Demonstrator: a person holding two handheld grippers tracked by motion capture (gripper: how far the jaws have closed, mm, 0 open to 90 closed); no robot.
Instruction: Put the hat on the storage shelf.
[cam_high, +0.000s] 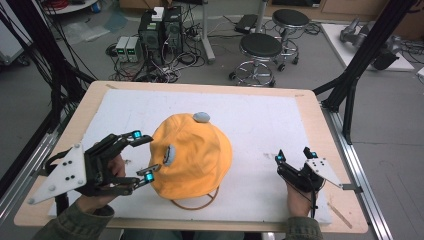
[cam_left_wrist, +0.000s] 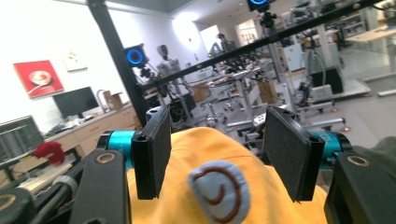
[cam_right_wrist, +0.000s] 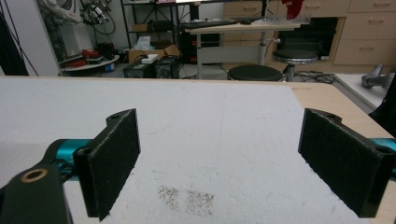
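Even overhead light on my feeds, soft shadows only. High view slightly soft, edges bowed. Left tool view: white wall (cam_left_wrist: 51, 37) blown out by glare, background blurry. Right tool view sharp on the white mat (cam_right_wrist: 210, 130), shelves behind dim.

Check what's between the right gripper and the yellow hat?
Nothing: in the high view, bare white mat separates the right gripper from the yellow hat.

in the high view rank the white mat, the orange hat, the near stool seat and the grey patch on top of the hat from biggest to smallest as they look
1. White mat
2. Orange hat
3. Near stool seat, though it stands farther from the camera, so it looks smaller than it is
4. Grey patch
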